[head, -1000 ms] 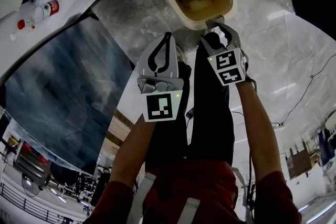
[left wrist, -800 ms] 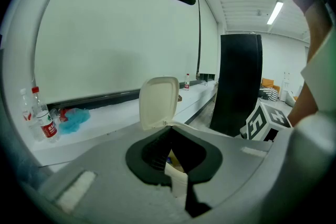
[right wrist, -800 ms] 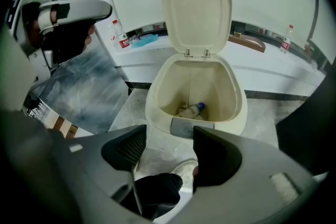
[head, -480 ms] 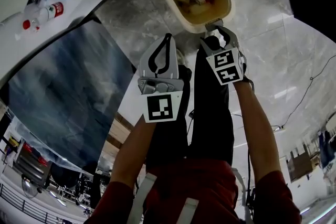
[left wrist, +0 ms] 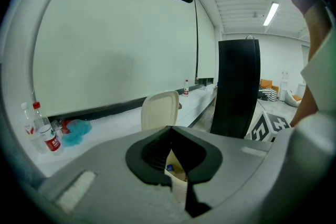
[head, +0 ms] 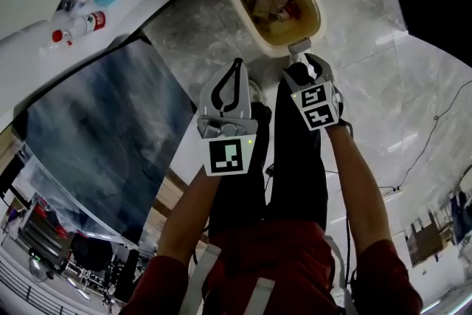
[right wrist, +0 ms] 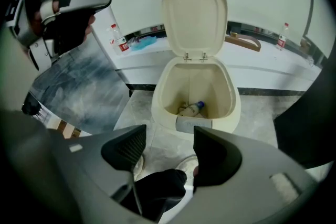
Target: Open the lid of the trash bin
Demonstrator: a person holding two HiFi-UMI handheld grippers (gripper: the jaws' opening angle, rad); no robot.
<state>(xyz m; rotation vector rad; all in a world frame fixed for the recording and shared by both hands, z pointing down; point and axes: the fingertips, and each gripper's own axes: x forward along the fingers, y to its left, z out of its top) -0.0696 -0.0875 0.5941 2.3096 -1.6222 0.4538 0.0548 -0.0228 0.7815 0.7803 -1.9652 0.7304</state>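
Your trash bin [head: 273, 49] stands at twelve o'clock in the head view. Its lid [right wrist: 194, 18] is already up, upright at the back, and a bottle [right wrist: 195, 108] lies inside. At ten o'clock a red-labelled bottle [head: 77, 27] lies on the white ledge [head: 29, 63], with a black cabinet [left wrist: 239, 86] at two. Both your forearms reach toward twelve. Your left gripper [head: 237, 66] has its tongs closed tip to tip on nothing. Your right gripper [head: 308, 63], tongs wide, hangs just beside the bin's front rim, over your shoe [right wrist: 186, 165].
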